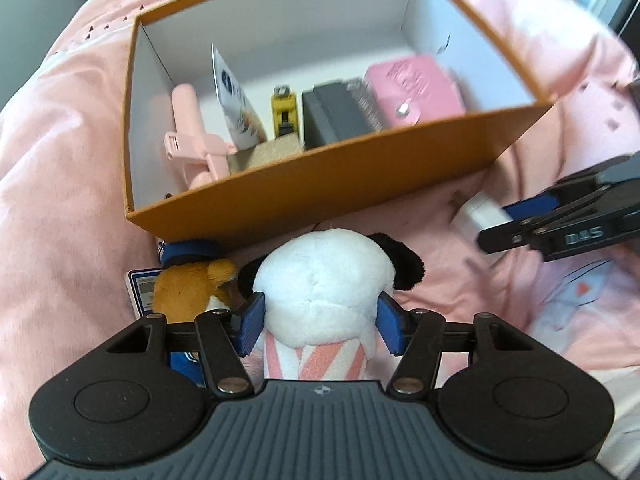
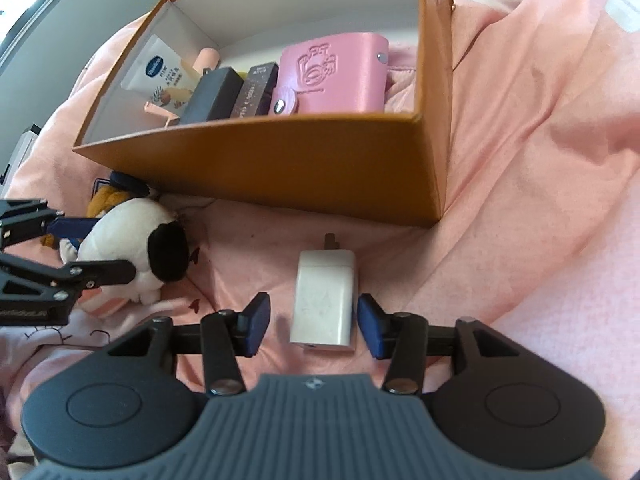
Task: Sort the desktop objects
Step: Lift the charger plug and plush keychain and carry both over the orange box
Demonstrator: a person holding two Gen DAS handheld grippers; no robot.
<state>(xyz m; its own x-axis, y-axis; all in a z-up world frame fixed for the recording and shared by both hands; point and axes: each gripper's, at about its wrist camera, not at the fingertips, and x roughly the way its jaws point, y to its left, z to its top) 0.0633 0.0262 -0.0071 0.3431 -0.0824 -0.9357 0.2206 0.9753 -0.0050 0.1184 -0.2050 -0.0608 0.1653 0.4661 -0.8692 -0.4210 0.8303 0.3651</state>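
Note:
An orange box (image 1: 320,184) (image 2: 288,168) stands on the pink bedding. In it lie a pink wallet (image 1: 412,92) (image 2: 340,76), dark boxes (image 1: 332,116) (image 2: 216,94), a yellow item (image 1: 284,114), a pink holder (image 1: 192,136) and a sachet (image 1: 236,100) (image 2: 160,76). My left gripper (image 1: 320,326) (image 2: 80,248) has its pads against both sides of a white panda plush (image 1: 324,284) (image 2: 132,248). My right gripper (image 2: 314,326) (image 1: 508,220) is open around a white charger (image 2: 324,300) (image 1: 476,216), pads apart from it.
An orange plush with a blue hat (image 1: 192,280) (image 2: 108,196) lies left of the panda, against the box's front wall. A tag (image 1: 140,288) lies beside it. Pink bedding (image 2: 540,200) spreads all round.

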